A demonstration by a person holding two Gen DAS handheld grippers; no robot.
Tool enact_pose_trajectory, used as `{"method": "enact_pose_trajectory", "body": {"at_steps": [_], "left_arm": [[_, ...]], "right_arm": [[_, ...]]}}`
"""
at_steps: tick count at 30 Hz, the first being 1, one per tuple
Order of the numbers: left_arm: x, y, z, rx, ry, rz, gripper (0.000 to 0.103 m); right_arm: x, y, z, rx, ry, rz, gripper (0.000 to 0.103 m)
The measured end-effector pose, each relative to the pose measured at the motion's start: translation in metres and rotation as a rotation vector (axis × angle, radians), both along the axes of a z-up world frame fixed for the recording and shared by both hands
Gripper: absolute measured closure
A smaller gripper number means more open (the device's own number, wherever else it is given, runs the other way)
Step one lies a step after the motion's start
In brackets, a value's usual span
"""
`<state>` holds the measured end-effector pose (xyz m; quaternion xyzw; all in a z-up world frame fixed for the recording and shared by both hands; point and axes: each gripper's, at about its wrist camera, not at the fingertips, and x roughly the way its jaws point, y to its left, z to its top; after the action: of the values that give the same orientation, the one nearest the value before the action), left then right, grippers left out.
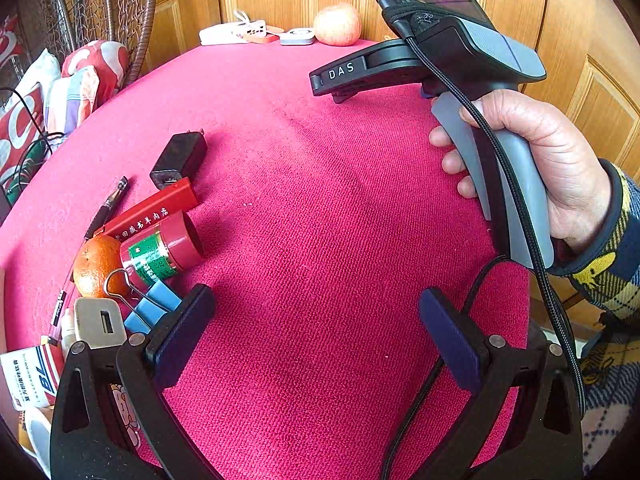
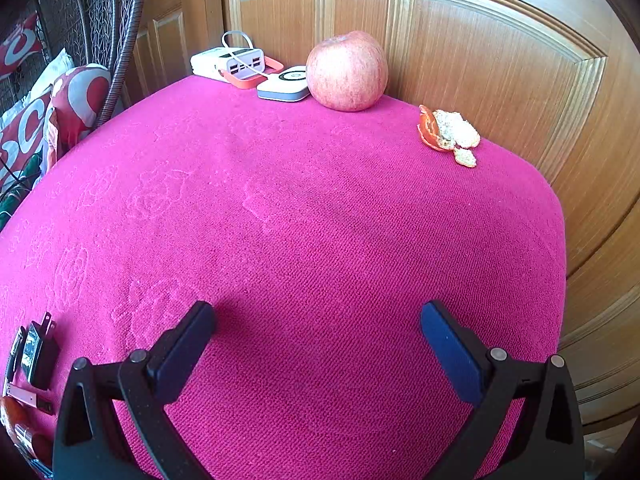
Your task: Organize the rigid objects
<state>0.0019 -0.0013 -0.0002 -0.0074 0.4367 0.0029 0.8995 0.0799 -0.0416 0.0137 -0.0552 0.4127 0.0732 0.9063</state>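
A cluster of small objects lies at the left of the red tablecloth [image 1: 320, 200]: a black charger [image 1: 178, 158], a red flat box [image 1: 154, 210], a red-and-green can [image 1: 162, 250] on its side, an orange [image 1: 96, 264], blue binder clips [image 1: 154, 306], a white plug [image 1: 98, 322] and a pen [image 1: 108, 206]. My left gripper [image 1: 316, 320] hovers open over bare cloth just right of the clips, holding nothing. A hand [image 1: 540, 168] holds the other gripper's body [image 1: 460, 60] up at the right. My right gripper [image 2: 318, 332] is open and empty above the cloth [image 2: 300, 220]; the charger [image 2: 38, 354] shows at its far left.
At the table's back edge sit an apple [image 2: 347, 71], a white power bank [image 2: 228, 62], a small white device [image 2: 285, 88] and orange peel [image 2: 450, 134]. Wooden cabinet doors [image 2: 500, 60] stand close behind. A wicker chair with cushions [image 1: 80, 72] is at the left. A medicine box [image 1: 30, 376] lies near the front-left corner.
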Motion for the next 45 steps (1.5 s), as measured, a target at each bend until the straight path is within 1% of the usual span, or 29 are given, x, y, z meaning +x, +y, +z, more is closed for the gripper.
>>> {"method": "enact_pose_trajectory", "body": {"at_steps": [31, 36, 39, 41, 43, 45], "left_arm": [[0.0, -0.001, 0.0, 0.001, 0.0, 0.005, 0.0], [-0.002, -0.007, 0.002, 0.02, -0.005, 0.017, 0.0], [-0.01, -0.013, 0.004, 0.057, -0.021, 0.01, 0.0], [-0.019, -0.017, 0.01, 0.089, -0.048, 0.001, 0.0], [-0.029, -0.019, 0.019, 0.097, -0.082, -0.005, 0.0], [-0.04, -0.016, 0.032, 0.083, -0.127, 0.003, 0.0]], "right_arm": [[0.0, 0.0, 0.0, 0.0, 0.0, 0.0, 0.0], [0.0, 0.0, 0.0, 0.0, 0.0, 0.0, 0.0], [0.0, 0.001, 0.0, 0.0, 0.0, 0.0, 0.0], [0.0, 0.0, 0.0, 0.0, 0.0, 0.0, 0.0], [0.0, 0.0, 0.0, 0.0, 0.0, 0.0, 0.0], [0.0, 0.0, 0.0, 0.0, 0.0, 0.0, 0.0]]}}
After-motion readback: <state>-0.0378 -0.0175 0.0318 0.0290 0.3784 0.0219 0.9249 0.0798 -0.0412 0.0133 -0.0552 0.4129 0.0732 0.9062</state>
